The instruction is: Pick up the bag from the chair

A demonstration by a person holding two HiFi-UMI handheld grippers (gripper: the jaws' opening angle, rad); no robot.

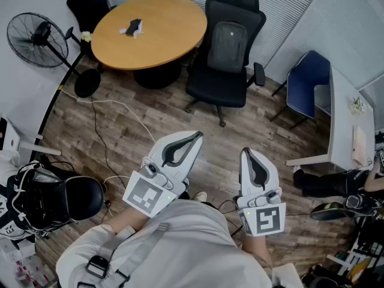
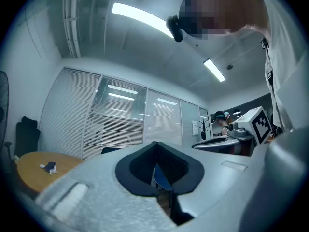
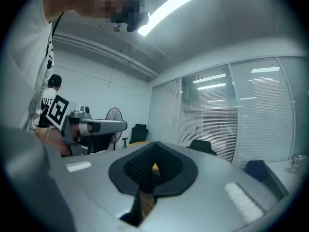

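In the head view a grey backpack (image 1: 228,44) leans upright against the back of a black office chair (image 1: 223,87), just right of the round table. Both grippers are held low over the wooden floor, well short of the chair. My left gripper (image 1: 196,138) points toward the chair, and its jaws are shut with nothing between them. To its right my right gripper (image 1: 245,153) is also shut and holds nothing. In the left gripper view the left gripper (image 2: 155,149) has its pads closed, and in the right gripper view so does the right gripper (image 3: 154,149). I cannot make out the bag in either gripper view.
A round wooden table (image 1: 174,17) carries a small object (image 1: 132,27). A standing fan (image 1: 37,36) is at the far left, with cables (image 1: 105,140) trailing over the floor. A blue chair (image 1: 307,84) and a white desk (image 1: 342,122) stand at the right. Dark gear (image 1: 63,200) lies at the lower left.
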